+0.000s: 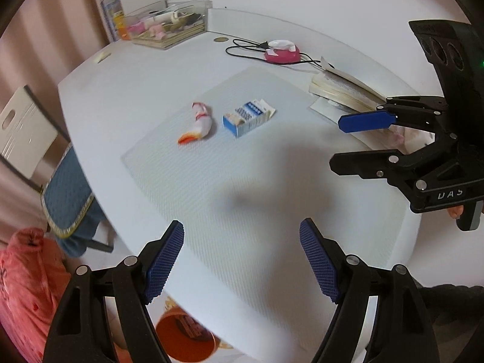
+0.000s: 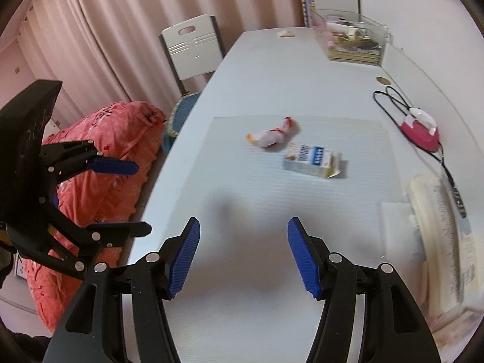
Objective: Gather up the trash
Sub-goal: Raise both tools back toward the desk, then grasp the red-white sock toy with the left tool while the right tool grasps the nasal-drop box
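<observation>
Both claws empty, hovering over near edge of table. Left gripper jaws apart, nothing btwn. Right gripper jaws opening, nothing btwn either. Trash sits mid-table on pale mat: crumpled wrapper just beside small carton, apart from each other. Best approach imo: one claw per item, come down from above, straddle carton across narrow side, pinch wrapper at its bulk. Orange bin below table edge, likely drop spot. Room: pink curtains, white chair, open book, clear organizer.
</observation>
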`<state>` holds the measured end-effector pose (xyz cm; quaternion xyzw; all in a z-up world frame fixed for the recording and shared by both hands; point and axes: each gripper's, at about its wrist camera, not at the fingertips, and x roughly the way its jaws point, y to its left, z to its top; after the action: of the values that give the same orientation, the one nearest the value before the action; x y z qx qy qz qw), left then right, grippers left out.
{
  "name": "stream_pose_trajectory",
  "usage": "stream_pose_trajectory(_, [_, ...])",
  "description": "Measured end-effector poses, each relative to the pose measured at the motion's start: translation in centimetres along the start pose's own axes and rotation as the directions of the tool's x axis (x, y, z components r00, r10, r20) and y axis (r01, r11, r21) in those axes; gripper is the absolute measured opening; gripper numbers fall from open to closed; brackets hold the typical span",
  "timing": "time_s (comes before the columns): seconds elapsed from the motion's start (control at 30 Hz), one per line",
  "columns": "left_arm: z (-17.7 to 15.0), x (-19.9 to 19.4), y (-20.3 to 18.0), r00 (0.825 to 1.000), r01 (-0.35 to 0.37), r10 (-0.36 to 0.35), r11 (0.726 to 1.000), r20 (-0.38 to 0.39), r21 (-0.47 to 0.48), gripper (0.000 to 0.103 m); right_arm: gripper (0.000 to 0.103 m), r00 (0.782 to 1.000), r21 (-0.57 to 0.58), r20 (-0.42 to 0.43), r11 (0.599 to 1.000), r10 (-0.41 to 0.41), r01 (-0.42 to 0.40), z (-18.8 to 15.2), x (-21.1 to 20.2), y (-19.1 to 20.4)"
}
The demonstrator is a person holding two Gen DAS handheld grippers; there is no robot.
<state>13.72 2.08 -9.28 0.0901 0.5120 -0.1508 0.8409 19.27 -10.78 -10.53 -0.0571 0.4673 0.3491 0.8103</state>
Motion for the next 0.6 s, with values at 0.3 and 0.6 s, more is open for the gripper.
stream_pose_trajectory(0.3, [4.9,4.3,2.1,1.0,0.007,-0.007,1.0,-0.014,0.024,0.079,0.067,0.999,0.053,-0.019,0.998,-0.044,0.045,2.8,4.3,-4.6])
stream_pose_trajectory(0.6, [8.6,9.8,5.0,0.999,0.036,-0.035,0.998,-0.033,0.056,0.079,0.085,0.994,0.139,-0.054,0.985,-0.092,0.098,5.1,10.3,-7.1])
